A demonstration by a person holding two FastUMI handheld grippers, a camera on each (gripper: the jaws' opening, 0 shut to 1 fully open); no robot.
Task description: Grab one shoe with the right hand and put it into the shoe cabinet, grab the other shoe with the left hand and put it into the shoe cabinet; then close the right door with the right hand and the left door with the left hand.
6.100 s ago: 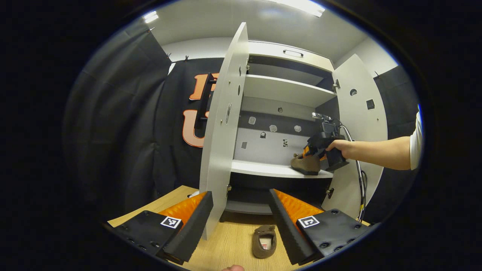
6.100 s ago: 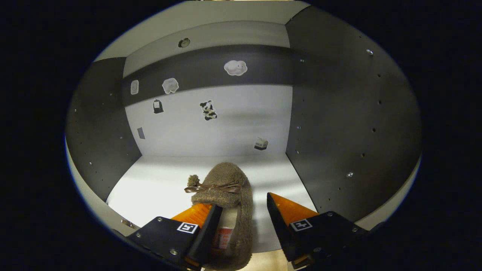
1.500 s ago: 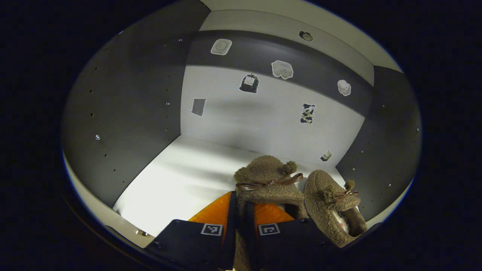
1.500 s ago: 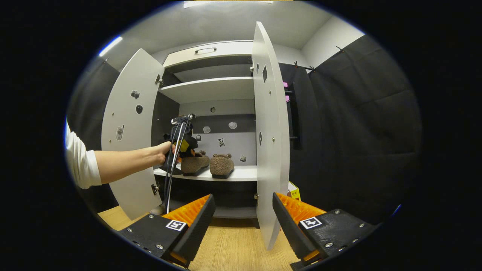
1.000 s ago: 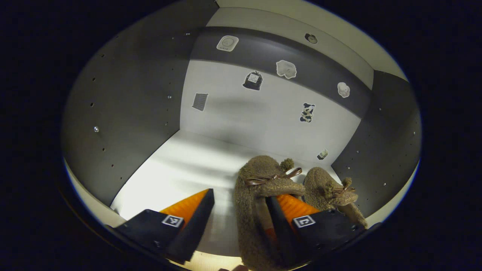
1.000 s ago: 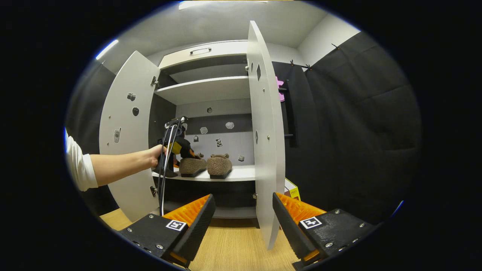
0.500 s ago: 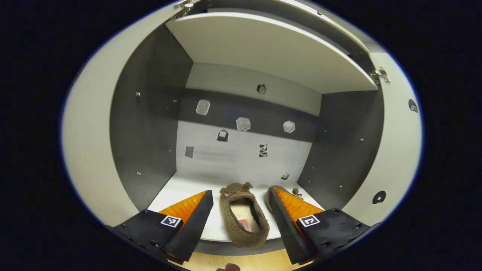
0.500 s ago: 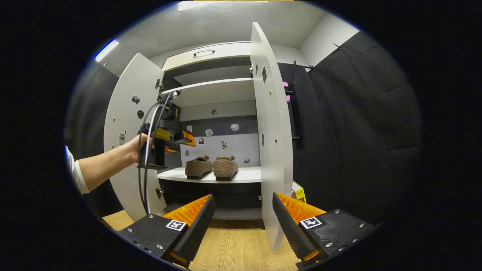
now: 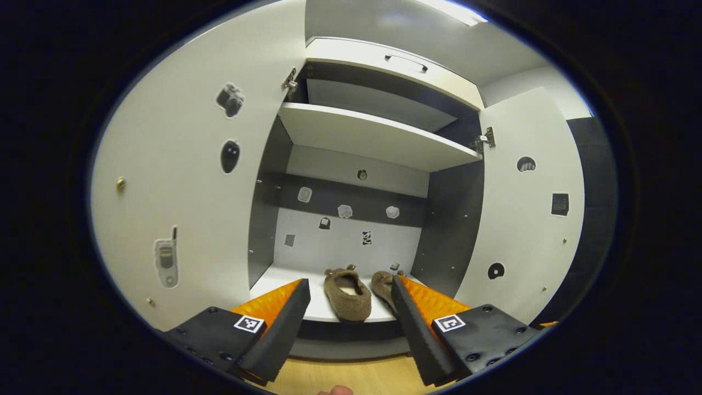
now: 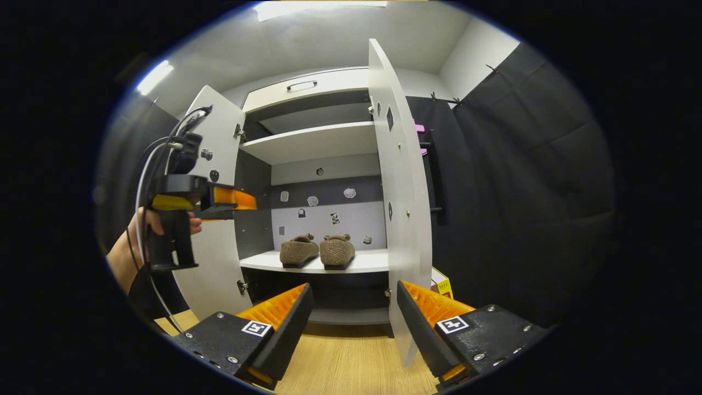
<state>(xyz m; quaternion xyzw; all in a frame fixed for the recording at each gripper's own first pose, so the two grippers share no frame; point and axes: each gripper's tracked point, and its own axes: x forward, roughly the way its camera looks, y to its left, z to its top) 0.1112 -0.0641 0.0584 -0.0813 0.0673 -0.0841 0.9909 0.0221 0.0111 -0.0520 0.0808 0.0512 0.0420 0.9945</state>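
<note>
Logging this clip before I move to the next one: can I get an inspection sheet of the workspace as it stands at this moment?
Surface: wood-look floor in front of the shoe cabinet; nothing seen lying on it.
Job's things: both brown shoes, left shoe and right shoe, sit side by side on the middle shelf. Left door and right door stand open.
Clutter: a yellow box on the floor behind the right door.
Grippers: left gripper open, empty, held in front of the cabinet; right gripper open, empty, facing the cabinet from farther off.
Cables: white and dark cables loop from the left gripper's top down past the hand.
Surroundings: black cloth wall, ceiling light.
</note>
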